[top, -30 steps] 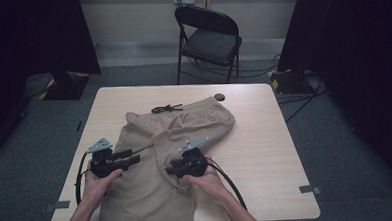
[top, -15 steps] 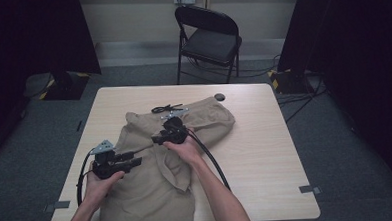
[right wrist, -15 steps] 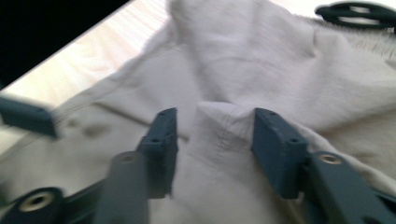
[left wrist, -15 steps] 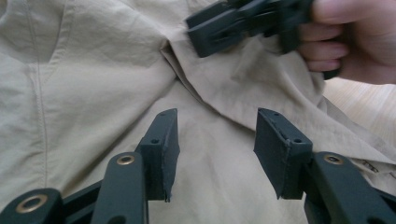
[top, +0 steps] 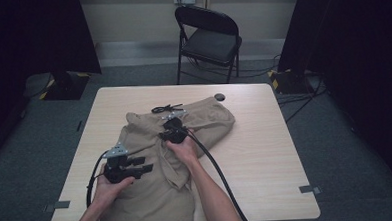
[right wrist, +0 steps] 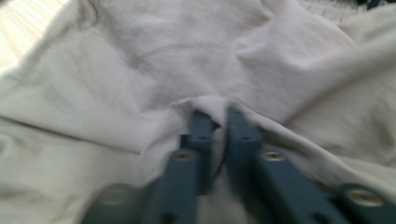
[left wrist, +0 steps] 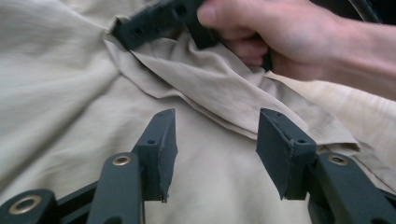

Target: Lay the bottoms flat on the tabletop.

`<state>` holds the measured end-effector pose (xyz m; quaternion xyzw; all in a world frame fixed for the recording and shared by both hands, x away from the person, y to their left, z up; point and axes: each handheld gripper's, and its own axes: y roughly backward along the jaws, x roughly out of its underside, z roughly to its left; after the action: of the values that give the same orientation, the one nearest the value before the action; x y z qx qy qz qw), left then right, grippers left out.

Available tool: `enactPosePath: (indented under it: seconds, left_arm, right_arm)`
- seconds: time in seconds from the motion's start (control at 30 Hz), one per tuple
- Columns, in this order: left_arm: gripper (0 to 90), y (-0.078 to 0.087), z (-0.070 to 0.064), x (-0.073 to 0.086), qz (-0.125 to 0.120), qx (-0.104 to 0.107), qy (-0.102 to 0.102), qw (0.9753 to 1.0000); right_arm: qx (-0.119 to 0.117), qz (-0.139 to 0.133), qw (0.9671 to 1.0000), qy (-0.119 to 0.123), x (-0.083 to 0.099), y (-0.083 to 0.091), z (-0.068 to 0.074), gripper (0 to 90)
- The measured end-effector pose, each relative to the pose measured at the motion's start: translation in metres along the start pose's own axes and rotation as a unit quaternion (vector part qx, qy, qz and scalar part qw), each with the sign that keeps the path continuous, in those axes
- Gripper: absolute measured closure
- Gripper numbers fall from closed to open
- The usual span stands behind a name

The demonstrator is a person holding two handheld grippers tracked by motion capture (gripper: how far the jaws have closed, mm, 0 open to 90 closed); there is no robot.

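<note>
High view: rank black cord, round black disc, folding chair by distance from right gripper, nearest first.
From the right gripper:
1. Black cord, just beyond it at the garment's far edge.
2. Round black disc, on the tabletop, farther right.
3. Folding chair, on the floor past the table.

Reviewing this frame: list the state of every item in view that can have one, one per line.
left gripper: open, over the cloth, gripping nothing.
right gripper: shut on a fold of cloth.
tan garment: crumpled, spread on the table, partly folded over.
black cord: loose on the table, at the garment's far edge.
folding chair: unfolded, empty.
</note>
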<state>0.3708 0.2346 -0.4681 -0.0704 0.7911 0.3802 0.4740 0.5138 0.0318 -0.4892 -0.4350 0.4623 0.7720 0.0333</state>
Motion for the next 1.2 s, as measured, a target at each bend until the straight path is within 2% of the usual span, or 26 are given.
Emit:
enactPosePath:
  seconds: [0.1,0.17,0.23,0.37,0.43,0.5,0.63,0.67,0.73,0.77,0.93,0.97,1.03,1.07,1.1,1.2]
  left_arm:
    - [46.3,-0.008,-0.006,-0.001,0.008,0.009,0.001,0.9999]
    - [45.2,-0.014,-0.009,-0.003,0.012,0.013,-0.002,0.9998]
    - [43.3,-0.019,-0.013,-0.005,0.010,0.024,0.003,0.9997]
    - [37.5,-0.030,-0.021,-0.010,0.012,0.043,0.005,0.9990]
    - [34.7,-0.037,-0.024,-0.009,0.013,0.055,0.017,0.9983]
    - [32.6,-0.042,-0.025,-0.008,0.024,0.049,0.013,0.9984]
    - [30.2,-0.048,-0.022,-0.006,0.032,0.047,0.029,0.9980]
    - [29.7,-0.049,-0.021,-0.005,0.033,0.048,0.036,0.9976]
    - [29.5,-0.053,-0.020,-0.003,0.028,0.052,0.064,0.9962]
    - [29.5,-0.055,-0.020,-0.003,0.028,0.048,0.068,0.9961]
    - [30.4,-0.063,-0.021,-0.003,0.031,0.061,0.076,0.9947]
    - [31.8,-0.065,-0.022,-0.003,0.034,0.062,0.075,0.9947]
    - [36.3,-0.068,-0.024,-0.002,0.043,0.059,0.062,0.9954]
    - [42.0,-0.068,-0.025,-0.001,0.045,0.066,0.053,0.9954]
    - [51.8,-0.069,-0.027,-0.001,0.044,0.063,0.044,0.9961]
    - [80.6,-0.069,-0.029,0.000,0.043,0.073,0.030,0.9960]
  right_arm:
    - [-0.007,-0.010,0.9999,-0.010,0.000,0.009,-0.009,89.8]
    - [0.001,-0.019,0.9997,-0.017,-0.002,0.015,-0.017,89.9]
    - [0.005,-0.028,0.9991,-0.031,-0.004,0.023,-0.027,90.0]
    - [0.011,-0.049,0.9978,-0.044,-0.006,0.036,-0.043,90.0]
    - [0.015,-0.056,0.9972,-0.048,-0.007,0.042,-0.049,90.0]
    - [0.018,-0.059,0.9967,-0.052,-0.007,0.047,-0.055,89.9]
    - [0.022,-0.064,0.9962,-0.056,-0.005,0.054,-0.062,89.9]
    - [0.021,-0.065,0.9959,-0.058,-0.005,0.055,-0.064,89.9]
    - [0.025,-0.066,0.9958,-0.058,-0.004,0.057,-0.066,89.9]
    - [0.026,-0.066,0.9957,-0.059,-0.004,0.058,-0.068,89.9]
    - [0.031,-0.073,0.9947,-0.066,-0.005,0.061,-0.074,89.9]
    - [0.031,-0.074,0.9946,-0.067,-0.005,0.062,-0.075,89.9]
    - [0.032,-0.074,0.9946,-0.065,-0.006,0.064,-0.077,89.9]
    - [0.029,-0.075,0.9946,-0.065,-0.006,0.065,-0.077,89.9]
    - [0.028,-0.076,0.9947,-0.063,-0.006,0.066,-0.077,89.9]
    - [0.024,-0.081,0.9943,-0.065,-0.006,0.068,-0.078,89.9]
